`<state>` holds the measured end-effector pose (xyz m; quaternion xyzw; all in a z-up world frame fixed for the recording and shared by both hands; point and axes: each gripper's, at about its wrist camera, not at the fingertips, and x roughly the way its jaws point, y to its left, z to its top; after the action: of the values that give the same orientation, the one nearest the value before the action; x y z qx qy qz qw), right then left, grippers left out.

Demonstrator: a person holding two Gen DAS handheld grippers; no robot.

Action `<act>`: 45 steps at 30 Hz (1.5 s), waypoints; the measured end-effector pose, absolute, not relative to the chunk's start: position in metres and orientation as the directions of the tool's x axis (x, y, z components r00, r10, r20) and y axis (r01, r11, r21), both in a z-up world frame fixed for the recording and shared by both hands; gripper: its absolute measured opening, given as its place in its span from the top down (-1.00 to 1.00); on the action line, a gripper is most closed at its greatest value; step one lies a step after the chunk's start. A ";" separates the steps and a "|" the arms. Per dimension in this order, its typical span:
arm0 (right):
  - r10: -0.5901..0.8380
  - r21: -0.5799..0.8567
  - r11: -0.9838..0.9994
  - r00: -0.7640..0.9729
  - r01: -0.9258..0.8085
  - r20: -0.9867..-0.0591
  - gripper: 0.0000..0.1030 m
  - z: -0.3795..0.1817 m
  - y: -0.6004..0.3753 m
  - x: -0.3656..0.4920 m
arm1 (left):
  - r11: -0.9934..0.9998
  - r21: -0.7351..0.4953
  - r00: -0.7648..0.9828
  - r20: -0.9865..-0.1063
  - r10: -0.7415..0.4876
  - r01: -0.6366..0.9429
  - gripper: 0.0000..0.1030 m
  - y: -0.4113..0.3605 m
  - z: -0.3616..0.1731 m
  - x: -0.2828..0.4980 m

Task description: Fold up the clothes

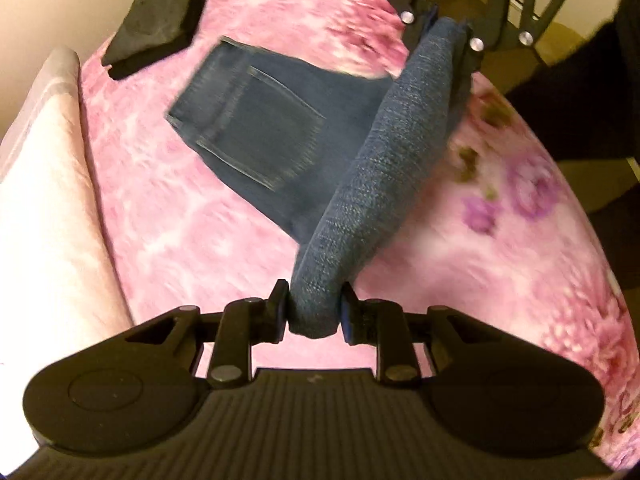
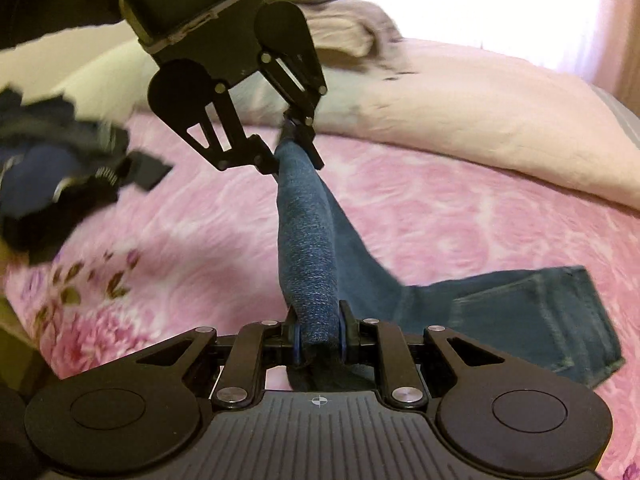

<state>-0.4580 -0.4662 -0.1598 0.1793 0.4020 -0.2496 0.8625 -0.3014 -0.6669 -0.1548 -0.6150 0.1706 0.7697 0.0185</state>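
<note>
Jeans [image 1: 280, 136] hang between the two claws: the left claw [image 1: 314, 312] is clamped on one end of a bunched fold of denim, and the right claw [image 2: 318, 336] is clamped on the other end, so the fold stretches taut between them above the bed [image 1: 168, 240]. Holding both ends likely keeps the fold line straight while the lifted part is carried over the rest. The waist and back-pocket part lies flat on the pink floral bedspread, toward 10 o'clock in the left wrist view and toward 4 o'clock in the right wrist view.

A folded black garment [image 1: 156, 20] sits at 11 o'clock in the left view, well apart from the jeans. A heap of dark clothes [image 2: 52, 184] lies at 9 o'clock in the right view, and a pale pillow [image 2: 460, 120] runs along the far side. Neither appears to block the landing spot on the flat denim.
</note>
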 end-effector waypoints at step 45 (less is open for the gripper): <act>-0.269 0.661 0.065 0.651 0.748 -0.710 0.66 -0.317 -0.803 -0.756 | -0.912 -0.135 -0.308 -0.951 0.009 0.389 0.81 -0.939 -0.322 -0.578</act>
<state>-0.7558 -0.8031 -0.3173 0.5795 0.2067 -0.3631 0.6998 -0.5780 -0.9392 -0.3225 -0.5760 -0.1727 0.7899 -0.1200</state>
